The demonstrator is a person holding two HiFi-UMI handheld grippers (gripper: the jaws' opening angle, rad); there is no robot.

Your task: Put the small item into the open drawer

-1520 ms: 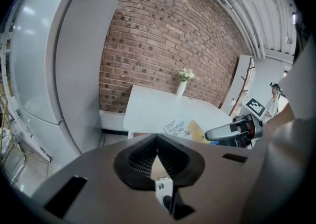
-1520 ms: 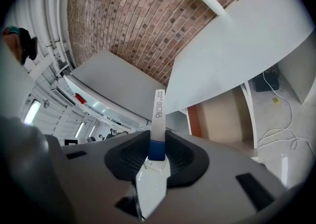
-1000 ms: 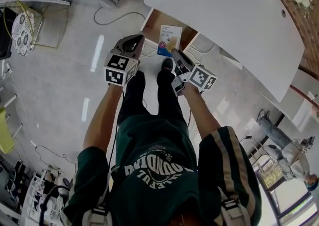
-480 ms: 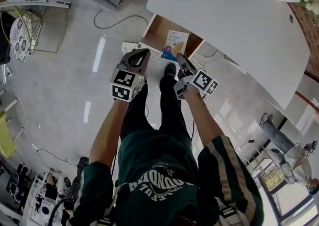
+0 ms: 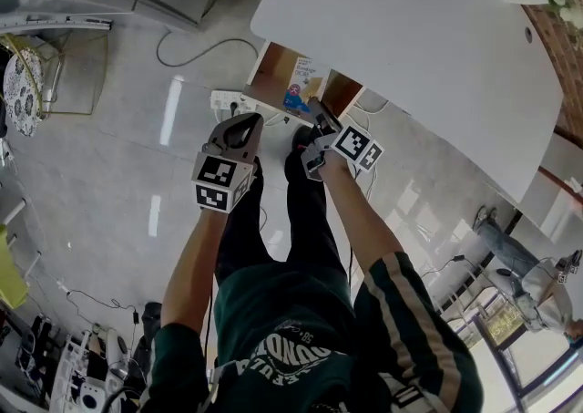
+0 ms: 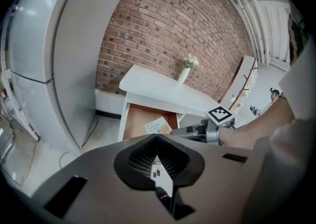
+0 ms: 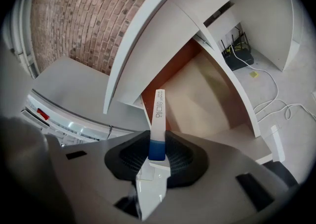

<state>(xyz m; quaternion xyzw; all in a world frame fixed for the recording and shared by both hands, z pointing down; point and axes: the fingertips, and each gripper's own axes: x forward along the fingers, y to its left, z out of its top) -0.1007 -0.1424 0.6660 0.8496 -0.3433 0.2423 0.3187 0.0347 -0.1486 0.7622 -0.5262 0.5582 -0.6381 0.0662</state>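
Your right tongs (image 7: pixel 157 161) have dropped lower, clamped on the packet (image 7: pixel 158 114), which now hangs edge-on just above the open drawer (image 7: pixel 207 94); release looks close. Your left tongs (image 6: pixel 158 166) also came down, closed and empty.

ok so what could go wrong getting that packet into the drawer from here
1. The right gripper pinches the flat packet only at its blue end, with most of it sticking out, so it may swing or slip before reaching the drawer.
2. The tabletop overhangs the drawer, so the packet's free end might catch its edge.
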